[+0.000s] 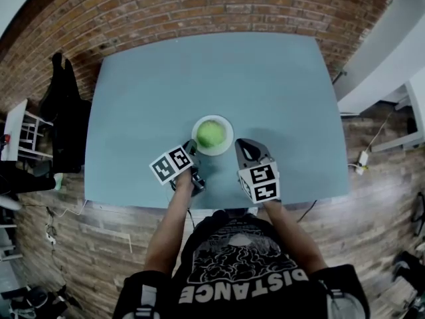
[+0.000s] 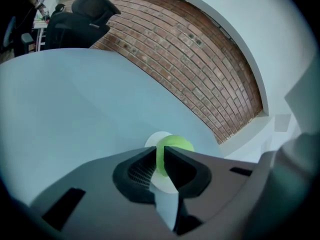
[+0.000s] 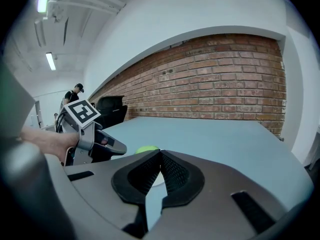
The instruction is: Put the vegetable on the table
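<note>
Green vegetable [image 1: 212,133] sits on plate [image 1: 228,139]; left gripper [image 1: 194,150] nearby, jaws seemingly ajar.

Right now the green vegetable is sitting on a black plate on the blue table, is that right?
Not quite. The green vegetable does sit on a plate on the blue table, but the plate is white, not black. The head view shows this most plainly.

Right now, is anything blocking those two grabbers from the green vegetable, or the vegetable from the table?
Nothing visible. The green vegetable lies alone on a white plate. The left gripper and right gripper flank the plate's near edge, with only bare blue table around.
</note>
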The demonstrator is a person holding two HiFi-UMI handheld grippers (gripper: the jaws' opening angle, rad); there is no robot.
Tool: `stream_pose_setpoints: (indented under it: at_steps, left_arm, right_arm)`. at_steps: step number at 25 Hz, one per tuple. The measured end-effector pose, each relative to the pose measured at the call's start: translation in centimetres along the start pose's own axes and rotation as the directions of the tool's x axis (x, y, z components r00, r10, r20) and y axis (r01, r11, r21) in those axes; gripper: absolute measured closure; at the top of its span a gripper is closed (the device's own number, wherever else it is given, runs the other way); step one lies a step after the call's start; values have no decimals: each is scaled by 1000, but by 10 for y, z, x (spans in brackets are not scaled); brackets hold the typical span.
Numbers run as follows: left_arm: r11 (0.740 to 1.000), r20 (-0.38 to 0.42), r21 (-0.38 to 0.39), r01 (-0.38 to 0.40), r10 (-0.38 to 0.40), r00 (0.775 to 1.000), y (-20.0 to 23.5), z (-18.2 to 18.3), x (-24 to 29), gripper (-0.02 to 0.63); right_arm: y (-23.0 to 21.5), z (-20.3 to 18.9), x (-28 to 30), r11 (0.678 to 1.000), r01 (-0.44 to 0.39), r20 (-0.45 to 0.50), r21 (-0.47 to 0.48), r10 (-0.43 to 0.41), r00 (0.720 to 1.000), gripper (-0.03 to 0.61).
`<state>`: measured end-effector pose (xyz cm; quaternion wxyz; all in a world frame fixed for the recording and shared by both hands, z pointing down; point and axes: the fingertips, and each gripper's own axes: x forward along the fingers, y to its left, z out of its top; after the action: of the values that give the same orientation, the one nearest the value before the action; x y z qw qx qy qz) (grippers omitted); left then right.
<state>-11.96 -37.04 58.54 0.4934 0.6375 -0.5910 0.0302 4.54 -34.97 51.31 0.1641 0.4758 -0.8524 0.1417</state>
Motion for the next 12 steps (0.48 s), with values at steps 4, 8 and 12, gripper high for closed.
stream_pose_setpoints:
  at_steps: [4, 8, 12]
  left_arm:
    - [999, 17, 53, 4, -5, 1000, -14, -1, -12, 611]
    - [995, 33, 97, 38, -42, 999, -32, -4, -22, 612]
    - [982, 52, 168, 91, -101, 994, -57, -8, -32, 614]
  right_arm:
    - [3, 2, -5, 1000, -9, 11, 0, 9, 1000, 571]
    - [6, 4, -12, 1000, -15, 23, 1, 15, 1000, 571]
    - [9, 7, -19, 1000, -19, 32, 7, 19, 999, 571]
